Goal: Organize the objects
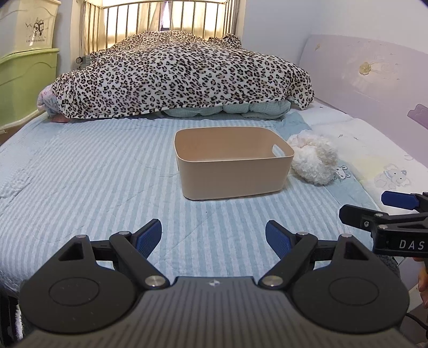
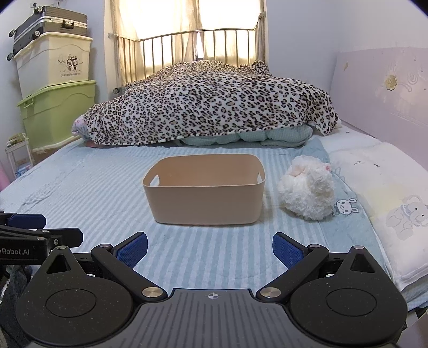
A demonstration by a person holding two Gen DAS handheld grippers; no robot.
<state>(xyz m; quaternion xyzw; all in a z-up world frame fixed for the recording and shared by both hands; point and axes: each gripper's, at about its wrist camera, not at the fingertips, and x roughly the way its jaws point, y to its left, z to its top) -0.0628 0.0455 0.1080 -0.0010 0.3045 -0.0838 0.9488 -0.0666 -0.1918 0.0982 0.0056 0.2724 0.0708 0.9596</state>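
A tan plastic bin (image 1: 235,171) with handle cut-outs sits empty in the middle of the blue striped bed; it also shows in the right wrist view (image 2: 204,199). A fluffy white plush toy (image 1: 314,158) lies on the bed just right of the bin, apart from it, and shows in the right wrist view (image 2: 307,191). My left gripper (image 1: 214,238) is open and empty, low over the bed's near part, short of the bin. My right gripper (image 2: 210,250) is open and empty, beside the left one; it also shows in the left wrist view (image 1: 374,208).
A leopard-print blanket (image 2: 214,101) is heaped over bedding at the far end, before a metal rail (image 2: 187,45). White pillows (image 2: 388,203) lie along the lilac headboard (image 2: 379,88) on the right. Stacked storage boxes (image 2: 57,91) and a suitcase (image 2: 48,24) stand at the left.
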